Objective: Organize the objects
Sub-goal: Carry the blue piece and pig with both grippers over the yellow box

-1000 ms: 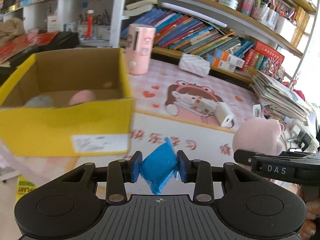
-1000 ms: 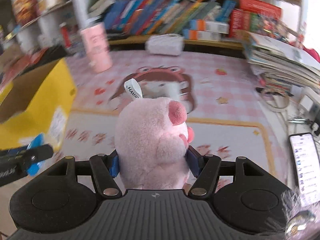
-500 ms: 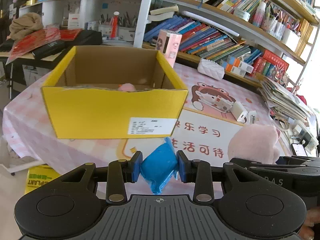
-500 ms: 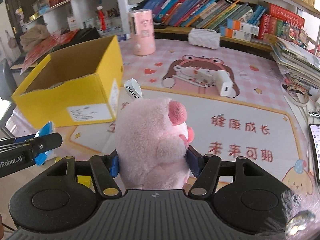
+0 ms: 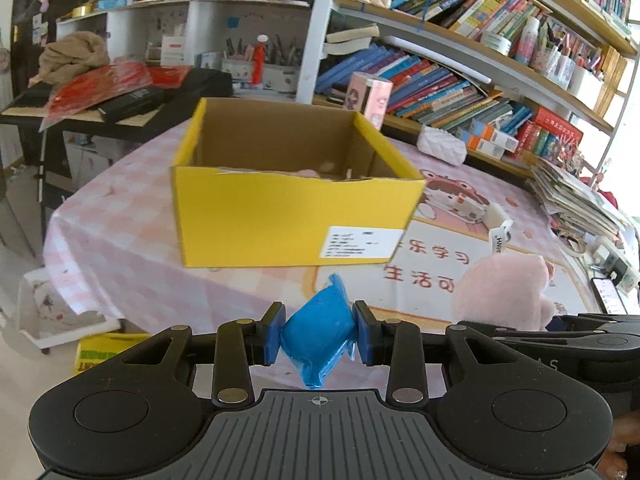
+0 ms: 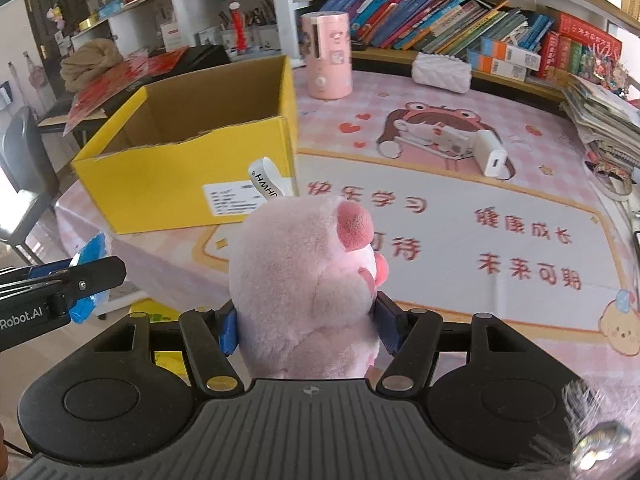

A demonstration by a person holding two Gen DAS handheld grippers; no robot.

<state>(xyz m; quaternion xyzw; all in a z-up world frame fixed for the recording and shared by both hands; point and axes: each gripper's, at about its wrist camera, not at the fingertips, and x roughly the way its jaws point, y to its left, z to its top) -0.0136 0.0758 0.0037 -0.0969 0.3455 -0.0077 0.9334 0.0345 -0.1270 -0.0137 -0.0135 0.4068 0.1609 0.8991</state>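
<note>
The pink plush toy (image 6: 308, 280) fills the middle of the right wrist view, its body squeezed between the blue pads of the right hand-held gripper (image 6: 307, 322), which is clamped on it about the lower body, held up in front of the bench (image 6: 460, 216) rather than resting on it. It looks very light and soft; the fur bulges out around the pads, so I would judge the hold secure enough, though a toy like this can sag or twist in the grip, and the white sewn-in tag (image 6: 266, 180) sticking up behind its head could catch on a cardboard edge. In the left wrist view the left hand-held gripper (image 5: 319, 334) is closed on a small blue packet (image 5: 319, 330), pinched across its plump middle with the crimped ends poking out above and below; the wrapper seems thin and a bit slick, the contents squashy, so the middle is the sensible place to hold it. The yellow cardboard box (image 5: 288, 220) sits open-topped toward the upper middle of that frame, on the pink checked cloth near the edge of the bench, with something pale pink just visible inside, too hidden by the front wall to name. Both held things are near the box but short of its front wall and not over the opening. My guess is that both go into the box, and neither should mind being dropped from just above the rim.
</note>
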